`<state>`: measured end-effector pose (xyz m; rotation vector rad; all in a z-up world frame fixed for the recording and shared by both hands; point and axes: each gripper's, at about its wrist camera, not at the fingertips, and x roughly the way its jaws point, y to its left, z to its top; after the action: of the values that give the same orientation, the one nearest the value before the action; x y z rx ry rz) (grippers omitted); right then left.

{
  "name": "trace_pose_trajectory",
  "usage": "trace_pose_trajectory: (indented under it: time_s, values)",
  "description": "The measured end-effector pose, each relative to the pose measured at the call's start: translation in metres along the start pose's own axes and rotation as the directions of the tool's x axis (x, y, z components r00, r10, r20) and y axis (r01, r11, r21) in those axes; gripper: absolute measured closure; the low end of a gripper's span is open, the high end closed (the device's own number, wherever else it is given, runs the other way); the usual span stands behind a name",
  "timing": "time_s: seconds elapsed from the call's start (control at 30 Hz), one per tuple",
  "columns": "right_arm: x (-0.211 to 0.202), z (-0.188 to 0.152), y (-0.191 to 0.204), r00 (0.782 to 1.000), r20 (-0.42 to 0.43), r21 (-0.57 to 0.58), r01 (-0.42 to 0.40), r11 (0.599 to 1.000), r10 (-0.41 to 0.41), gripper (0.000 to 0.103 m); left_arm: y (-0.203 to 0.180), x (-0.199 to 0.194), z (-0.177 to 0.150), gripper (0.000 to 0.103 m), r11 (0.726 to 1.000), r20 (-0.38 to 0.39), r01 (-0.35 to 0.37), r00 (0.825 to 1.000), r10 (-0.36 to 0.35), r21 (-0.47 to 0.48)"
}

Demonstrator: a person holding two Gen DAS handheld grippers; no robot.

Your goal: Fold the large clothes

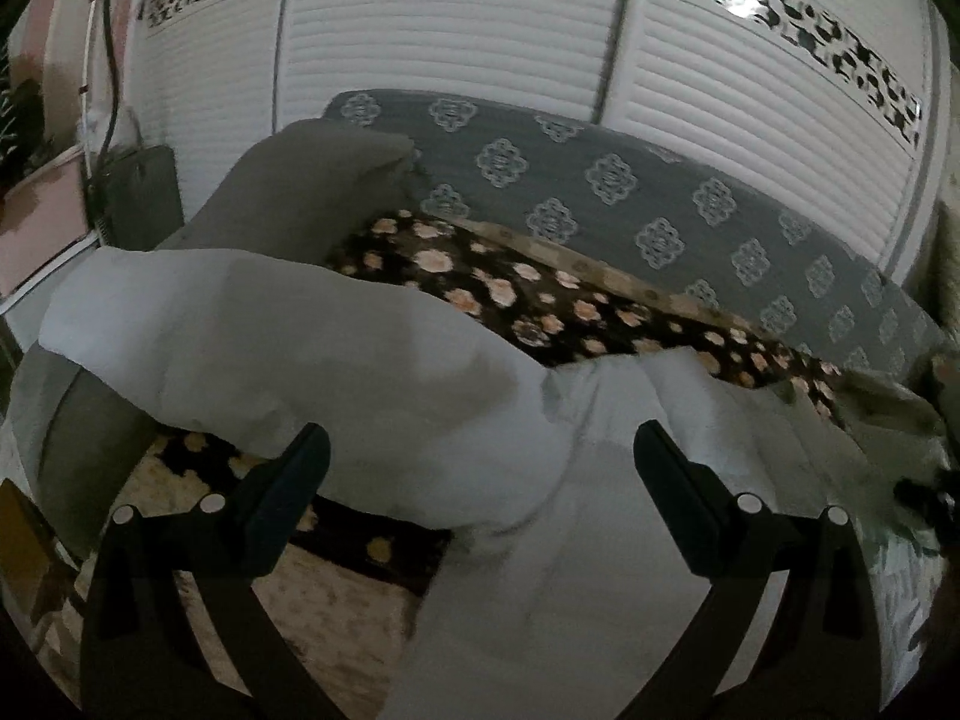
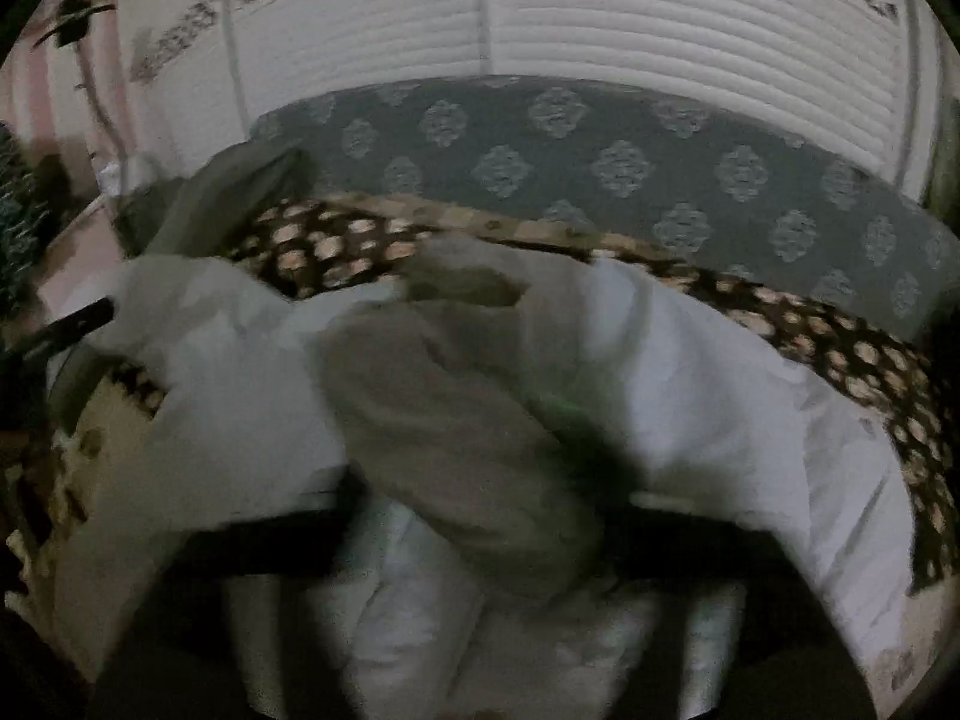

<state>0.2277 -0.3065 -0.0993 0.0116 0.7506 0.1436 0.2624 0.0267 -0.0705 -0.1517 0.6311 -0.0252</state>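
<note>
A large white garment (image 1: 336,348) lies bunched over a dark floral blanket (image 1: 540,294) on a sofa. In the left wrist view my left gripper (image 1: 480,450) is open, its black fingers (image 1: 300,468) wide apart, and a puffed fold of the garment sits just ahead of and between them. The right wrist view is blurred. There my right gripper (image 2: 480,540) stands open, its dark fingers (image 2: 270,546) far apart. A shaded hump of the white garment (image 2: 456,420) rises between them. I cannot tell whether the pads touch it.
The sofa back (image 1: 630,192) is grey-green with pale medallions. A grey cushion (image 1: 312,186) leans at its left end. White louvred doors (image 1: 456,30) stand behind. A dark box and cables (image 1: 138,192) sit at the far left. A cream patterned cover (image 1: 336,618) lies near my left gripper.
</note>
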Motion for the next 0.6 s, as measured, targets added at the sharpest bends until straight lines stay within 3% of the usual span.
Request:
trace_pose_trajectory:
  time_s: [0.1, 0.2, 0.37, 0.53, 0.6]
  values:
    - [-0.006, 0.004, 0.009, 0.998, 0.054, -0.051, 0.03, 0.998, -0.027, 0.002, -0.008, -0.004, -0.002, 0.003, 1.0, 0.007, 0.003, 1.0, -0.003, 0.03]
    - [-0.022, 0.01, 0.005, 0.994, 0.109, -0.013, 0.024, 1.0, -0.022, 0.002, -0.012, -0.007, -0.005, 0.003, 0.999, 0.008, 0.009, 1.0, -0.009, 0.039]
    - [-0.084, -0.005, -0.039, 0.978, 0.195, 0.086, 0.052, 0.995, -0.068, 0.002, -0.038, -0.005, -0.022, 0.003, 0.994, -0.04, 0.08, 0.996, -0.078, 0.075]
    - [-0.117, -0.046, -0.114, 0.971, 0.132, 0.229, 0.164, 0.96, -0.198, 0.002, -0.103, -0.008, -0.047, 0.003, 0.965, -0.097, 0.166, 0.984, -0.149, 0.202]
    - [-0.119, -0.061, -0.146, 0.957, 0.101, 0.285, 0.234, 0.929, -0.272, 0.002, -0.13, -0.007, -0.054, 0.003, 0.955, -0.121, 0.194, 0.978, -0.17, 0.223]
